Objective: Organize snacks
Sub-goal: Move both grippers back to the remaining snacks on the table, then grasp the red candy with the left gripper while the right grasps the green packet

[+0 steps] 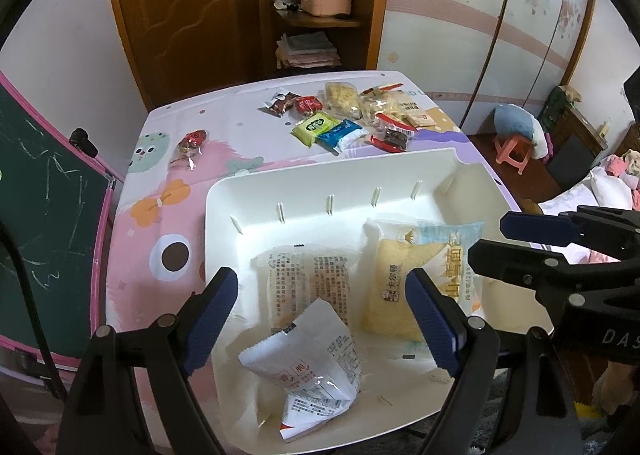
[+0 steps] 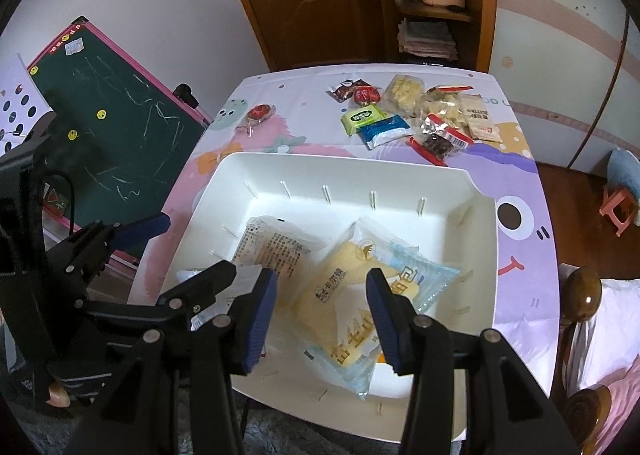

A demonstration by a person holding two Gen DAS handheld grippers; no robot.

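Three wrapped snacks lie inside the white tray (image 1: pixel 224 215) on the counter (image 1: pixel 168 143): a yellow cake pack (image 1: pixel 404 279), a pale printed pack (image 1: pixel 304 275) and a crumpled white wrapper (image 1: pixel 308 367). More snacks (image 1: pixel 348 115) sit loose beyond the tray's far rim. Above the tray, the left gripper (image 1: pixel 324 323) stands wide apart and empty. The right gripper (image 2: pixel 320 319) is narrower but also apart, seemingly touching nothing.
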